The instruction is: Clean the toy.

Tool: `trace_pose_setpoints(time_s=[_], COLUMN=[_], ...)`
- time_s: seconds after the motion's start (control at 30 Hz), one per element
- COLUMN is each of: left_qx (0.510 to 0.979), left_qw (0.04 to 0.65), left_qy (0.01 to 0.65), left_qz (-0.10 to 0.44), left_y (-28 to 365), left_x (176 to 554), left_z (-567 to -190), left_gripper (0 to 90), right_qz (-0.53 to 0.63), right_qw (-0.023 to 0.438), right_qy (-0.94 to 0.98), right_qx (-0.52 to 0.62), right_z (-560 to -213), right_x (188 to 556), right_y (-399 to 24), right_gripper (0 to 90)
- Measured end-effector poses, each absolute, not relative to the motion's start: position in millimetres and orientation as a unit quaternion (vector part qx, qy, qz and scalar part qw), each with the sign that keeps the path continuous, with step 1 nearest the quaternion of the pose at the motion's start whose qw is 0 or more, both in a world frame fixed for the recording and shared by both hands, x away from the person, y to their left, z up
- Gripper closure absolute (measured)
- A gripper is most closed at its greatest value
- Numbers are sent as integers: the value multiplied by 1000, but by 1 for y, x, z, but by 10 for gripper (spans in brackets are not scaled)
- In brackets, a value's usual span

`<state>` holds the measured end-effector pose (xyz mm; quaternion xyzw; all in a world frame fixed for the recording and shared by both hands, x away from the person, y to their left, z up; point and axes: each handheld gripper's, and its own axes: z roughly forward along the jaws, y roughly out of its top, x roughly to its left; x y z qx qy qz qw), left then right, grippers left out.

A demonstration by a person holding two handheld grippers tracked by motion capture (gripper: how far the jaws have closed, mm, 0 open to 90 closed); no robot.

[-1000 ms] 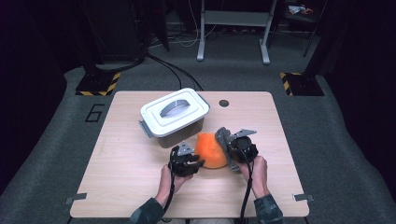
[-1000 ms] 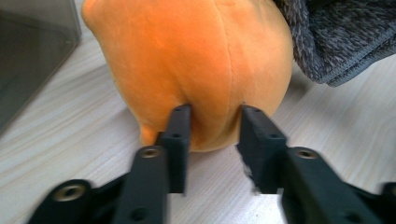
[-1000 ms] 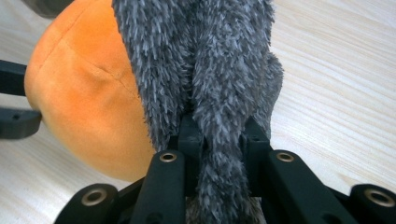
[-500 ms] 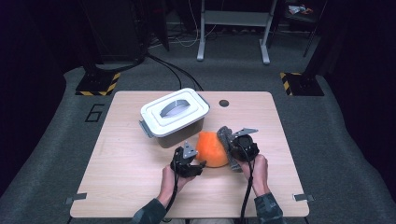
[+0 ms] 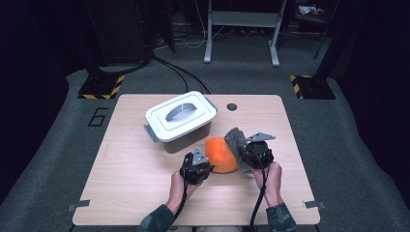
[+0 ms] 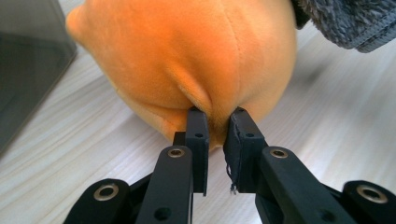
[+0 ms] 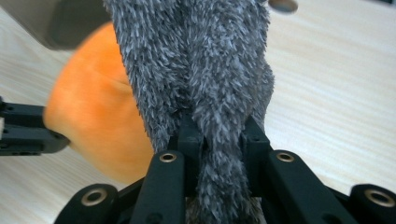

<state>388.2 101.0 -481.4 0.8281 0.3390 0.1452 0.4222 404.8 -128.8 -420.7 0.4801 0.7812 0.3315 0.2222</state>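
Both our tongs grip the plush toy (image 5: 222, 153) near the table's (image 5: 121, 188) near edge: our left gripper (image 6: 217, 128), jaws just closing, pinches its orange body; our right gripper (image 7: 219, 130) clamps its grey fur. The lidded bin (image 5: 180, 121) stands just behind; bare wood lies left.

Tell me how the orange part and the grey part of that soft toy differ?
The orange part is smooth, short plush and rounded like a ball; the grey part is shaggy and flatter, standing against the orange part's side. The left gripper pinches the orange part, the right gripper the grey part. Both rest on the table.
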Motion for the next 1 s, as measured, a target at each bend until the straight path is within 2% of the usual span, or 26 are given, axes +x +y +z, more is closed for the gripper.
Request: trace_pose_setpoints(time_s=[0.23,0.5,0.8,1.0], left_qx=[816,819,816,811], left_qw=[450,448,451,454], left_qy=[346,343,350,358], left_qz=[109,102,95,87], left_y=[103,102,104,105], left_x=[383,384,385,386], left_z=[-468,-468,-470,-472], left_gripper=[802,801,800,799], right_qz=[349,306,293,272], right_qw=[225,236,231,221], right_qy=[796,820,809,795], right_qx=[440,423,455,495], right_z=[-399,-412,-421,-443], right_x=[391,395,403,413], right_y=[-106,-80,-102,-130], right_gripper=[750,751,750,751])
